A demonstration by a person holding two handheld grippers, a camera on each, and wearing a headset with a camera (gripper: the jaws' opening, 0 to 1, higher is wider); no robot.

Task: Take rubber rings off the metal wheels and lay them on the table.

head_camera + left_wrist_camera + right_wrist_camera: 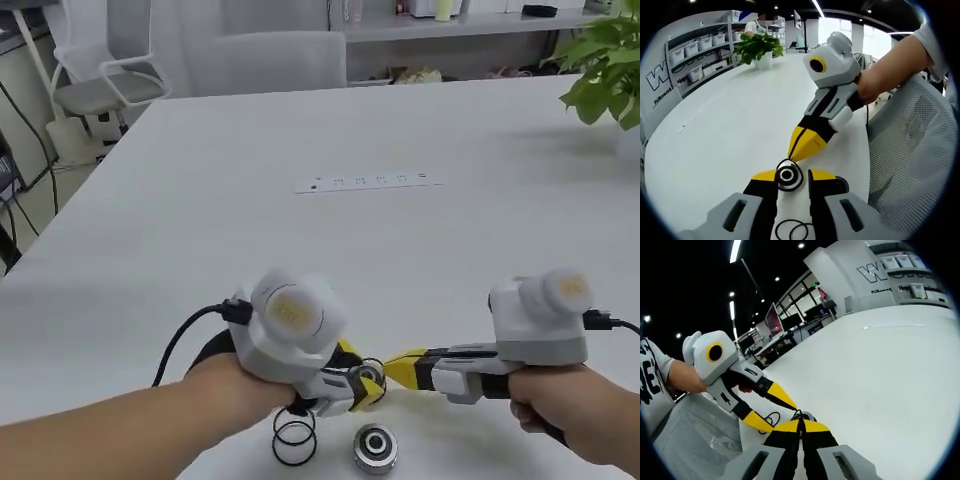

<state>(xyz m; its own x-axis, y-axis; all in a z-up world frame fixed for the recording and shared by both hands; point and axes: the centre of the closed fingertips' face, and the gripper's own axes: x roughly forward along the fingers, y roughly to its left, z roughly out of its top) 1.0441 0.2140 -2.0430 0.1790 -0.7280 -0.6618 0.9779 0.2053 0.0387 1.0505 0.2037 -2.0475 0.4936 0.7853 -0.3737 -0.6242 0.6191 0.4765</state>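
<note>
Near the table (300, 130) edge, left tongs (790, 172) clamp a wheel (788, 177); facing right tongs (801, 424) pinch its ring (780, 165).

An open-plan office workspace with a lab feel

A broad white desk (300, 130) carries a built-in power strip (368, 182) and a potted plant (605, 70). A white swivel chair (105, 60) stands beside it. Wall shelves (700, 47) hold rows of storage bins, monitors (775, 320) line further desks, and strip lights (735, 250) run across the dark ceiling.
</note>
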